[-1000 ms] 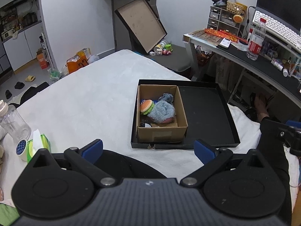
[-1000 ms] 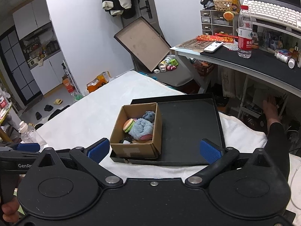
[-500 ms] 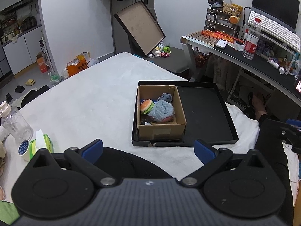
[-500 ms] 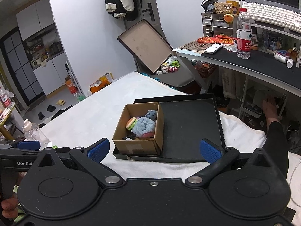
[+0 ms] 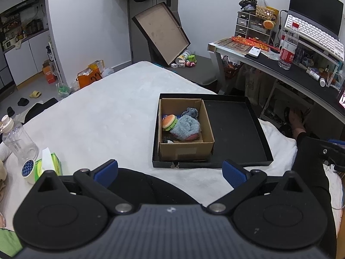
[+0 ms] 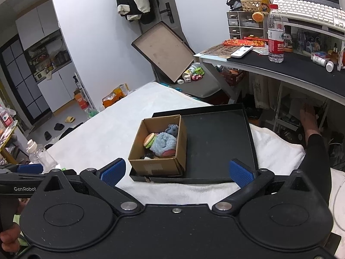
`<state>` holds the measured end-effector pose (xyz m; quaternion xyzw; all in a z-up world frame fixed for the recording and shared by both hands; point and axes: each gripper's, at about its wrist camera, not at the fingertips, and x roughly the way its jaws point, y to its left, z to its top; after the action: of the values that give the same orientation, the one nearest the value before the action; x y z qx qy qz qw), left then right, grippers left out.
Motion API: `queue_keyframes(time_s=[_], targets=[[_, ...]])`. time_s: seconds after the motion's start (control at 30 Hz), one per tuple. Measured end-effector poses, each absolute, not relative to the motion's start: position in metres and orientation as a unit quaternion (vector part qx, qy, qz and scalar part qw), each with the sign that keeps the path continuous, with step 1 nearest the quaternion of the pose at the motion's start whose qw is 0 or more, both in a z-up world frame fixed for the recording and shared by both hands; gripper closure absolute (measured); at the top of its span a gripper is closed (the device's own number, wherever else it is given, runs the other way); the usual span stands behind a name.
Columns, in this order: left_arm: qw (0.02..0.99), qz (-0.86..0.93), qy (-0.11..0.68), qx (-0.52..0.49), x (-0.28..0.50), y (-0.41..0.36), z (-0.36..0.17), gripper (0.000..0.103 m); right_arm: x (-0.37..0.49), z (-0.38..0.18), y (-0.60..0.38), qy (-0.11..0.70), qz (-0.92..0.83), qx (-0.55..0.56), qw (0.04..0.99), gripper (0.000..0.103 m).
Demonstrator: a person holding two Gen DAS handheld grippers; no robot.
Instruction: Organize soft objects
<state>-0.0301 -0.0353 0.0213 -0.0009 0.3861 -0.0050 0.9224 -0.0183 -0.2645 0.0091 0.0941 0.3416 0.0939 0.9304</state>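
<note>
A cardboard box [image 5: 186, 151] stands in the left part of a black tray [image 5: 235, 127] on the white bed. It holds a plush burger [image 5: 169, 122], a blue fuzzy soft toy [image 5: 186, 127] and a small grey-blue plush [image 5: 190, 112]. The box [image 6: 155, 167], burger [image 6: 149, 140] and blue toy [image 6: 165, 143] also show in the right wrist view, in the tray [image 6: 215, 138]. My left gripper [image 5: 170, 170] is open and empty, held back above the bed's near side. My right gripper [image 6: 176, 171] is open and empty, just before the tray's near edge.
A clear bottle [image 5: 18, 138], a tape roll [image 5: 28, 168] and a green tissue pack [image 5: 50, 164] lie at the bed's left. A desk [image 5: 291, 71] with a water bottle [image 5: 287, 47] stands at the right. A leg in black [image 6: 317, 157] rests right of the tray.
Both grippers have risen and drawn back a little from the box; the view now takes in more of the room. Both stay open and empty.
</note>
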Motion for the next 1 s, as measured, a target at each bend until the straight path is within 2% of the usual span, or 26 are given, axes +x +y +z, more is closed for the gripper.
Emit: queue_keyframes(time_s=[1.0], targets=[[0.920,-0.001,0.393,-0.004,-0.0297,-0.0284,0.0169,0.001,-0.0227,0.0093,-0.2556,0.347,0.102,0.080,0.929,0.000]])
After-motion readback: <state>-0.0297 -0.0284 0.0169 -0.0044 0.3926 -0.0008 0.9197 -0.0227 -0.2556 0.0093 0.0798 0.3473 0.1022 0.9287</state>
